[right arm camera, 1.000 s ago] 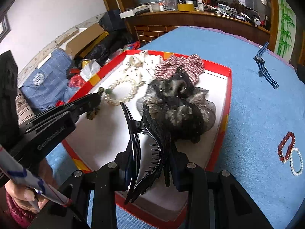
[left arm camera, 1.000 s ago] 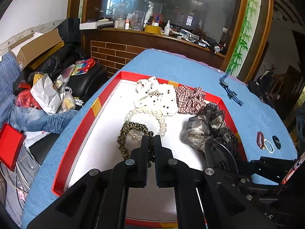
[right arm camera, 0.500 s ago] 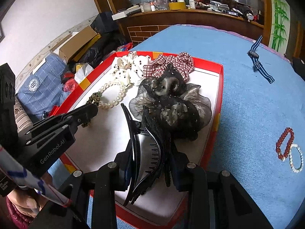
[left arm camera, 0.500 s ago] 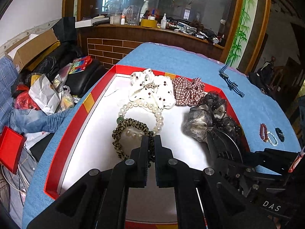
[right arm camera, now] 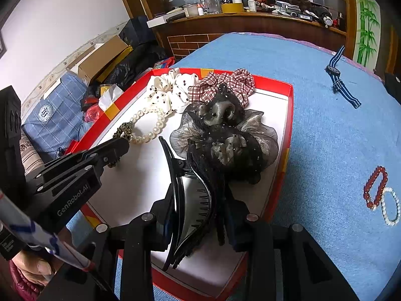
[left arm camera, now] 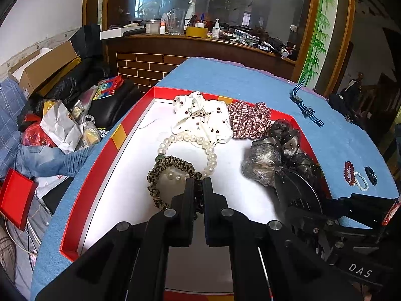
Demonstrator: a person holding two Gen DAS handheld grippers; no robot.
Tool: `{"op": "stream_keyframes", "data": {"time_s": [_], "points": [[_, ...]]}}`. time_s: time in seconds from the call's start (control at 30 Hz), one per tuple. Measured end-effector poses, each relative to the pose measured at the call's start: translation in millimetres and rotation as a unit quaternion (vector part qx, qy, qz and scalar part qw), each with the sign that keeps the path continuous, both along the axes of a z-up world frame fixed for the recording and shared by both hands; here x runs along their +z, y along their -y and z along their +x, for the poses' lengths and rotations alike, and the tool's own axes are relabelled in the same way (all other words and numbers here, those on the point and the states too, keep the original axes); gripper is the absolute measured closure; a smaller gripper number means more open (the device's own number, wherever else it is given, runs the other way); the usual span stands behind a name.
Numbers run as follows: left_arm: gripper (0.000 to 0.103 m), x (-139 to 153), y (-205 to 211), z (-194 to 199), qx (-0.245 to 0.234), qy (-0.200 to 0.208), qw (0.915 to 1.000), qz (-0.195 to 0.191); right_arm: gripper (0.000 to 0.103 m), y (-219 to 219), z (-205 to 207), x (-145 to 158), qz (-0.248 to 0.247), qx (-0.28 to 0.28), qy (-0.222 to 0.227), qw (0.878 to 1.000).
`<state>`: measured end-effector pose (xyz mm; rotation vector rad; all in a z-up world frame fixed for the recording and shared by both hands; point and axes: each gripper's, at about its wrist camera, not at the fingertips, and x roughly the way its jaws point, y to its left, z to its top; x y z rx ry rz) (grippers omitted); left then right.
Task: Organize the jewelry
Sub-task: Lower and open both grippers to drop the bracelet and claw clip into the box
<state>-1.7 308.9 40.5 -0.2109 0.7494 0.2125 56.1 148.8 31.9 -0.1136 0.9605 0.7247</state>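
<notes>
A red tray (left arm camera: 100, 165) with a white floor lies on the blue cloth. In it are a leopard-print scrunchie (left arm camera: 173, 175), a pearl bracelet (left arm camera: 190, 140), a white dotted scrunchie (left arm camera: 200, 118), a plaid scrunchie (left arm camera: 248, 120) and a black-grey gauze scrunchie (right arm camera: 225, 138). My left gripper (left arm camera: 198, 183) is shut, pinching the near right side of the leopard scrunchie over the tray floor. My right gripper (right arm camera: 198, 208) is shut on a black claw clip (right arm camera: 193, 200), held over the tray's near right part, just in front of the gauze scrunchie.
On the blue cloth right of the tray lie a red bead bracelet (right arm camera: 376, 183), a white bead bracelet (right arm camera: 391, 205) and a dark bracelet (left arm camera: 371, 175). A striped-strap watch (right arm camera: 340, 82) lies farther back. Bags and boxes crowd the floor to the left.
</notes>
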Motion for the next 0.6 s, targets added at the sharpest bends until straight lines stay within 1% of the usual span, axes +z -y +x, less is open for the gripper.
{"op": "stream_keyframes", "data": {"time_s": [0.1,0.33,0.6], "points": [[0.097,0.1,1.2,0.3,0.000,0.000,1.0000,0.002,0.065,-0.9,-0.4,1.1,-0.008,-0.006,0.013,1.000],[0.096,0.3,1.5,-0.1,0.001,0.000,1.0000,0.009,0.066,1.3,3.9,-1.2,-0.008,-0.017,0.013,1.000],[0.096,-3.7,2.3,3.7,-0.001,-0.014,0.9998,0.012,0.066,5.0,7.3,-1.6,-0.005,-0.022,0.009,1.000]]}}
